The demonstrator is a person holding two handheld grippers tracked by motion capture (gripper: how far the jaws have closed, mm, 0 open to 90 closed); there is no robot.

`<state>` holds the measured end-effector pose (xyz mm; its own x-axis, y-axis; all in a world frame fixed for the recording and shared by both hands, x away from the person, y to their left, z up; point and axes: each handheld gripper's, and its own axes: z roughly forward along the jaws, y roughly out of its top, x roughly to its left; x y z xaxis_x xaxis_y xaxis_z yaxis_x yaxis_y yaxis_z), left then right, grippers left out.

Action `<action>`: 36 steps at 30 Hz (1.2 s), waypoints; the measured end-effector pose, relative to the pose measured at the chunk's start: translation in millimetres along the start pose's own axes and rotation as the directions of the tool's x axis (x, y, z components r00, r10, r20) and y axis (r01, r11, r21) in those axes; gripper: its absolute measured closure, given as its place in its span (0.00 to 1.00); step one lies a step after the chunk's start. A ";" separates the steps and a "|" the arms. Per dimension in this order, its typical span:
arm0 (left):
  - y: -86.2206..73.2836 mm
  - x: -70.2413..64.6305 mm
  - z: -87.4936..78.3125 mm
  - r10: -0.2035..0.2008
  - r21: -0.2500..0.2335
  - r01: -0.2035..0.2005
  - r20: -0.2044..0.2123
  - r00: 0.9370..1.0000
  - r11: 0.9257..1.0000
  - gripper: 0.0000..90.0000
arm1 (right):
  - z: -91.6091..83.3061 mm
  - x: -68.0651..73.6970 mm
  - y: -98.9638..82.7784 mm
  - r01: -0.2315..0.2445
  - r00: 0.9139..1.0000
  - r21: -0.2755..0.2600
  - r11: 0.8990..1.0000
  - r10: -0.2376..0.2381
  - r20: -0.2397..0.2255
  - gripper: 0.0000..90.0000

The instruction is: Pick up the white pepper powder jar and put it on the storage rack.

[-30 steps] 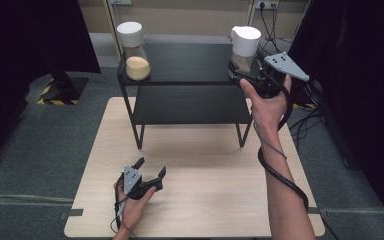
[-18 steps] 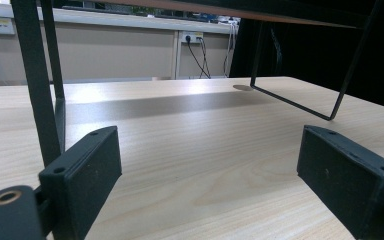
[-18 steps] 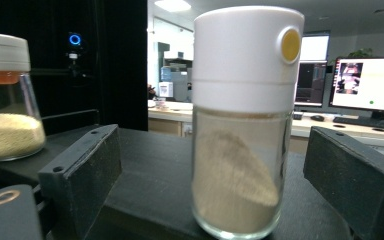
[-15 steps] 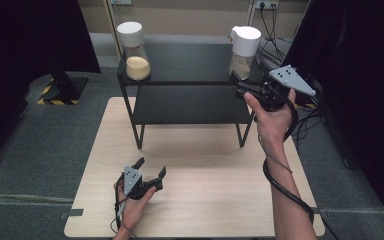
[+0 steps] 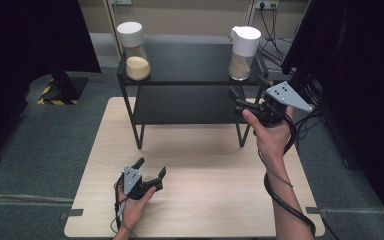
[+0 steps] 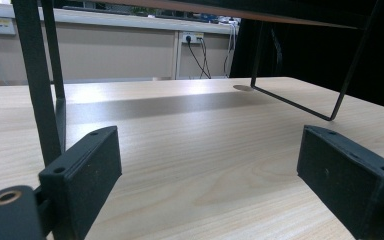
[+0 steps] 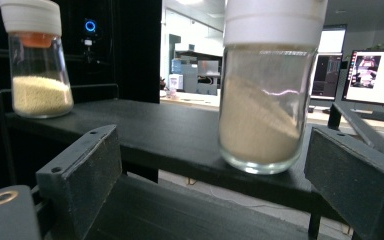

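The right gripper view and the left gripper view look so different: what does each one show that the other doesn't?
Right gripper view alone: two white-lidded glass jars on the black shelf, the near jar of beige powder and the far jar of yellow grain, plus lit screens behind. Left gripper view alone: the bare wooden table, the shelf's legs and wall sockets. Both share open black gripper jaws holding nothing.
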<state>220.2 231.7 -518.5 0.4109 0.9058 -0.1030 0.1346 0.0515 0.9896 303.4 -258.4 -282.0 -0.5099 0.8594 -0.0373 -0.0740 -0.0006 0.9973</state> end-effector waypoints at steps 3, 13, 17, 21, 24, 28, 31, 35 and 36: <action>0.0 -0.2 0.0 0.001 0.000 -0.001 0.000 1.000 1.000 0.11 | -2.3 1.8 -4.1 0.000 1.000 0.005 1.000 0.000 -0.003 0.09; -0.2 -0.4 0.1 0.002 -0.001 -0.002 0.000 1.000 1.000 0.11 | -11.2 4.5 -21.5 0.004 1.000 0.026 1.000 -0.004 -0.018 0.09; -0.2 -0.5 0.1 0.003 -0.001 -0.003 -0.001 1.000 1.000 0.11 | -15.3 4.7 -28.7 0.000 1.000 0.034 0.999 0.000 -0.020 0.09; -0.3 -0.9 0.1 0.006 -0.002 -0.006 -0.001 1.000 1.000 0.11 | -20.2 5.6 -33.5 0.000 1.000 0.040 0.999 0.001 -0.031 0.09; -0.1 -0.8 0.2 0.005 0.000 -0.005 -0.001 1.000 1.000 0.11 | -23.8 6.4 -36.0 -0.001 0.999 0.040 0.999 0.003 -0.042 0.09; -0.1 -0.8 0.1 0.005 -0.001 -0.005 0.000 1.000 1.000 0.11 | -26.4 7.8 -38.8 -0.002 0.999 0.042 0.999 0.005 -0.050 0.09; -0.2 -1.0 0.2 0.004 -0.001 -0.004 0.000 1.000 1.000 0.11 | -27.4 8.6 -40.9 -0.003 0.998 0.047 0.999 0.005 -0.055 0.09; -0.3 -1.0 0.1 0.005 -0.001 -0.005 0.000 1.000 1.000 0.11 | -29.3 9.3 -44.9 -0.009 0.998 0.054 0.998 0.012 -0.056 0.09; -0.3 -1.0 0.1 0.005 -0.001 -0.005 0.000 1.000 1.000 0.11 | -30.0 9.5 -46.1 -0.009 0.998 0.054 0.999 0.012 -0.056 0.09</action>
<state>219.9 230.7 -518.7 0.4118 0.9060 -0.0978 0.1314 0.0472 0.9902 276.2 -265.5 -330.2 -0.5578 0.8295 -0.0289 -0.0235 0.0191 0.9995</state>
